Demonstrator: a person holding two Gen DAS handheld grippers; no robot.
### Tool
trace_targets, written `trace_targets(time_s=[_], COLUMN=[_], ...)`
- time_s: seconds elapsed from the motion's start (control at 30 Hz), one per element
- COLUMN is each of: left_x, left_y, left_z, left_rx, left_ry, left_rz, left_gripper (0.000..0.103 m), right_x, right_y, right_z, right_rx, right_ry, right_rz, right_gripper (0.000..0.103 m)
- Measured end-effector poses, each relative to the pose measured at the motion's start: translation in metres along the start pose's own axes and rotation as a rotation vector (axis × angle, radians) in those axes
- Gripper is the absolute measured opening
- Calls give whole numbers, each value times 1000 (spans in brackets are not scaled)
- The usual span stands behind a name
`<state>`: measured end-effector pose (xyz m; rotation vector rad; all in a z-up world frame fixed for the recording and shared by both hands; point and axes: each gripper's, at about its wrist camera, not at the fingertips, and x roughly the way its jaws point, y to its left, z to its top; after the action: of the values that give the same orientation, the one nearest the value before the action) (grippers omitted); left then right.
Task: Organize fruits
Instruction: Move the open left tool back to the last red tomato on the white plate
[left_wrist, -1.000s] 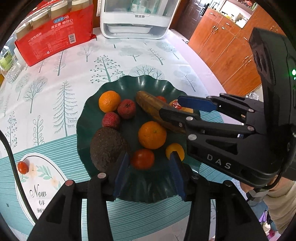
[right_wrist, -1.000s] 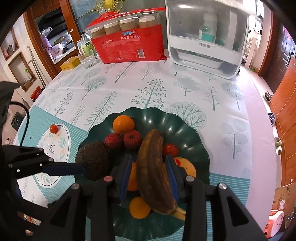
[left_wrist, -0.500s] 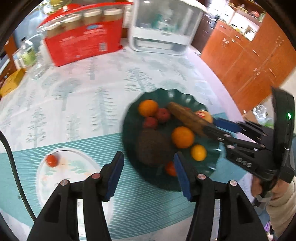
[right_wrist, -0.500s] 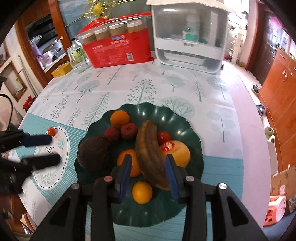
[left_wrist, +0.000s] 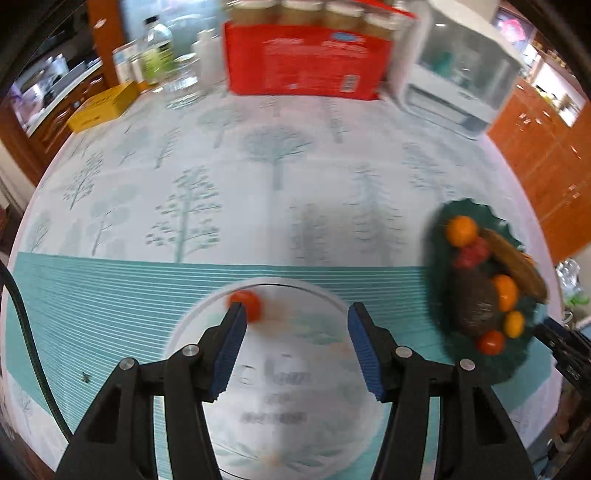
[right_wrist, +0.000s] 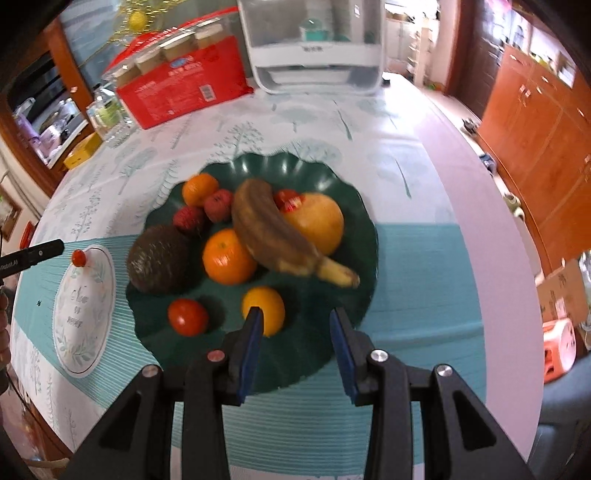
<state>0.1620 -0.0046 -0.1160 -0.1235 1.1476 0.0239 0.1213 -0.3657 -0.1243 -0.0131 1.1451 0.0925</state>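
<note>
My left wrist camera looks forward and down along my open left gripper, low over the white round mat with the small tomato at its far edge; the green plate sits at its right margin. My right wrist camera faces forward over my right gripper, close above that green plate; both views share plate, mat, tomato and red box.

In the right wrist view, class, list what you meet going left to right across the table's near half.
Left gripper → small tomato → white mat → avocado → big orange → banana
</note>
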Motion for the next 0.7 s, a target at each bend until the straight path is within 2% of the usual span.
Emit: trace_targets(time_s=[0.13,0.4,0.57,0.7], left_x=[16,41,47,51], left_y=[25,39,39,36], left_z=[-1,-4,-4,-3], left_rx=[-16,0,16,32], left_ry=[19,62,67,68], left_rz=[16,-2,-17,-13], left_gripper=[56,55,48,36], right_x=[4,6,6,10], right_y=[0,2,2,0], right_z=[-9,-17,-21,-24], right_rx=[38,98,127,156], right_ry=[8,-12,-14,0], right_rz=[-22,-75,-93,-94], right_gripper=[38,38,38,38])
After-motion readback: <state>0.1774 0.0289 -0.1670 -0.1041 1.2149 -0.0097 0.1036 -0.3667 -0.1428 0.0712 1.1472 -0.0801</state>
